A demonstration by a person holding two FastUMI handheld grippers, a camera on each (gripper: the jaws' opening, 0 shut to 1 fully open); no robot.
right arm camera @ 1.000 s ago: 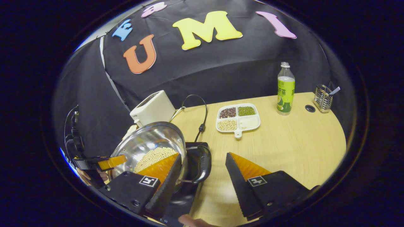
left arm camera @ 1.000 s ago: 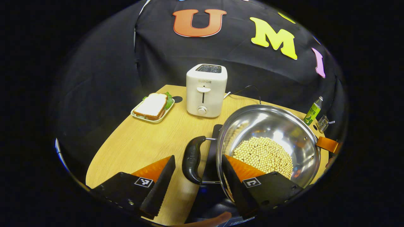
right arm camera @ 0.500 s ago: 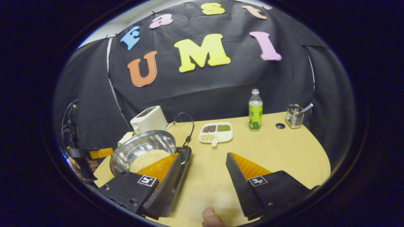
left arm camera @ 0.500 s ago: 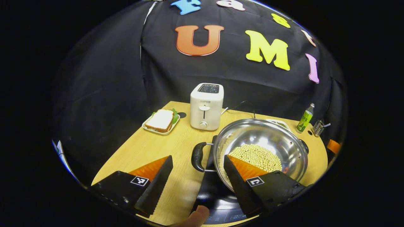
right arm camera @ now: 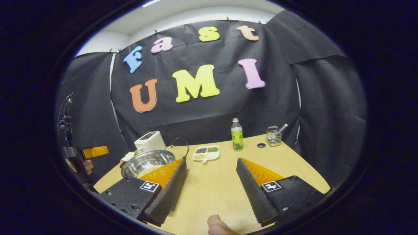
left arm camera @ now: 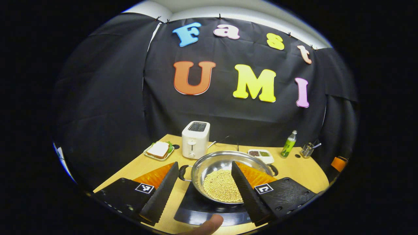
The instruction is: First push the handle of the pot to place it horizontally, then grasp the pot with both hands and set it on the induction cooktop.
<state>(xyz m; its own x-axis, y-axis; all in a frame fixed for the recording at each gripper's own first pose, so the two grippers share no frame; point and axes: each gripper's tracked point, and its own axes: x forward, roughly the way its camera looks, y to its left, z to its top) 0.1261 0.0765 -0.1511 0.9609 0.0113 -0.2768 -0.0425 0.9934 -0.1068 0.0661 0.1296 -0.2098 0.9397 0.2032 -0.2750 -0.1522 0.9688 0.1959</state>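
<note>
the pot (left arm camera: 225, 176) of pale beans sits on the induction cooktop (left arm camera: 196, 209), and the left gripper (left arm camera: 204, 189) and right gripper (right arm camera: 210, 187) both gape empty, clear of it. any sideways nudge could slide the pot off the glass and spill beans. behind the pot on the wooden table (right arm camera: 281, 163) stand a toaster (left arm camera: 195, 139), a divided dish (left arm camera: 260, 154) and a bottle (right arm camera: 237, 134), against black cloth.

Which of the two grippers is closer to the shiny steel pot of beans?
Left. The left gripper hangs open just before the steel pot; the right gripper is open, with the pot off to its left.
</note>
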